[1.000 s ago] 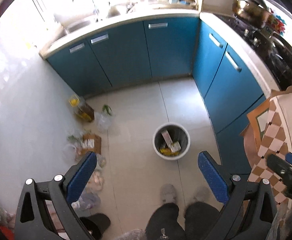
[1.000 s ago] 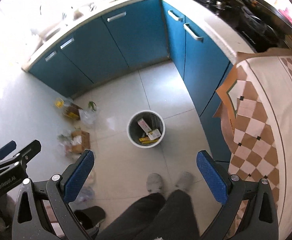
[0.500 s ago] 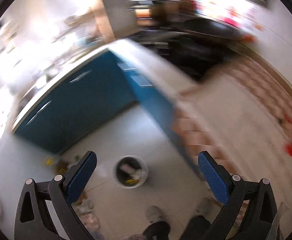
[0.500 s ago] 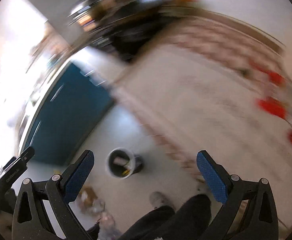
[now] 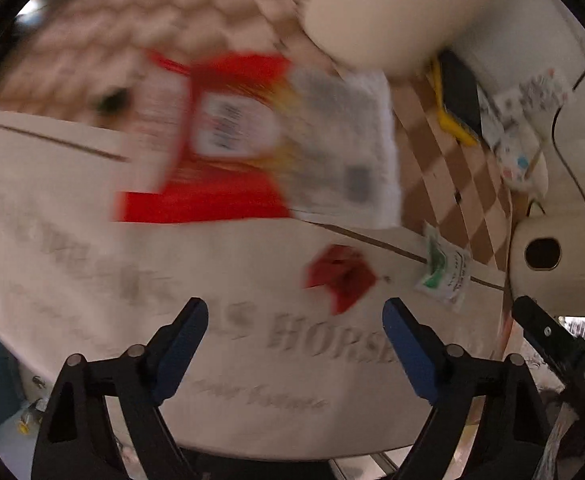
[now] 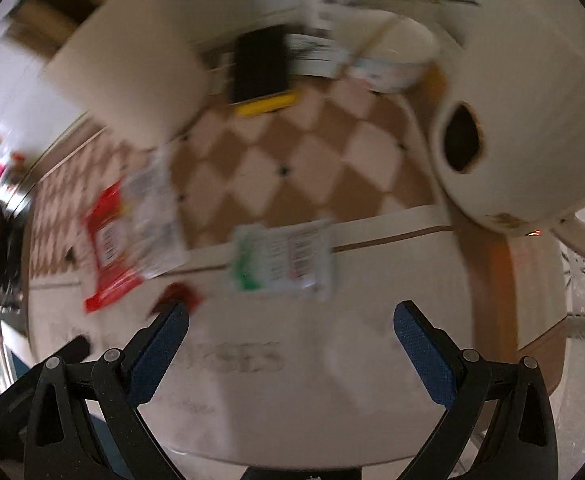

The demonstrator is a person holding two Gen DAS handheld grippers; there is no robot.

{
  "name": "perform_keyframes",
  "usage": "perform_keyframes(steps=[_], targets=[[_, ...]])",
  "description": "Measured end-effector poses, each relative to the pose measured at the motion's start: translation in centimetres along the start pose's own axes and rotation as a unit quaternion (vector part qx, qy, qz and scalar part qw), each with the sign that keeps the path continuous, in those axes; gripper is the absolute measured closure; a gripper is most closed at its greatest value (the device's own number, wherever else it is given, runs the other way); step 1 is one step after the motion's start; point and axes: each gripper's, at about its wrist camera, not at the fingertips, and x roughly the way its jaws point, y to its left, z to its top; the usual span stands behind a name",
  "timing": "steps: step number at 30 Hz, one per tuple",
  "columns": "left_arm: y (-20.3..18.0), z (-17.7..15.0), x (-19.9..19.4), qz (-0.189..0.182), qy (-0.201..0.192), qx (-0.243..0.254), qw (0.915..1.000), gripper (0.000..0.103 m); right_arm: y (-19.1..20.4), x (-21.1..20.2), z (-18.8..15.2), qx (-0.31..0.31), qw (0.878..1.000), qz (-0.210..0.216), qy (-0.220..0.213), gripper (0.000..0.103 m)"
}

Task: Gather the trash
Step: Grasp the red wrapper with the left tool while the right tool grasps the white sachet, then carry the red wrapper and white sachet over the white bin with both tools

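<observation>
My left tool (image 5: 295, 344) and right tool (image 6: 291, 340) hang open and empty above a tablecloth (image 5: 92, 320) printed "HORSE".

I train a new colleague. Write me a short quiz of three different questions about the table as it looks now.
1. True or false: the left gripper already holds a piece of trash.
2. Which piece lies nearest in front of the right gripper?
A. the green-and-white packet
B. the black-and-yellow box
C. the large red-and-white wrapper
3. Fill in: the small crumpled scrap on the tablecloth is ____ in colour.

Key
1. False: its jaws stand open with nothing between them.
2. A.
3. Red.
</observation>
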Motion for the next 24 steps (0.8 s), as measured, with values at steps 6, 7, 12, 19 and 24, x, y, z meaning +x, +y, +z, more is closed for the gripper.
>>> perform_keyframes(steps=[6,7,12,19,24], targets=[[-2.8,0.9,3.7,0.027,0.009,0.01,0.9995,0.077,-2.4,3.1,1.6,0.023,1.0,0.007,0.014,0.0],[-3.3,0.8,3.8,0.041,0.004,0.026,0.9988,0.079,-1.9,3.5,1.3,0.024,1.0,0.011,0.015,0.0],[-4.4,-0.3,3.3,0.134,-0.028,0.1,0.9855,0.089,0.2,6.6,1.9,0.002,1.0,0.012,0.024,0.0],[-2.1,-0.1,1.1,0.19,-0.063,0.089,0.9756,0.09,4.4,10.3,1.6,-0.068,0.996,-0.049,0.023,0.022],[0.5,-1.4,-1.5,0.19,-0.085,0.075,0.9753,0.09,6.1,10.0,1.0,-0.089,0.994,-0.06,-0.003,0.054]])
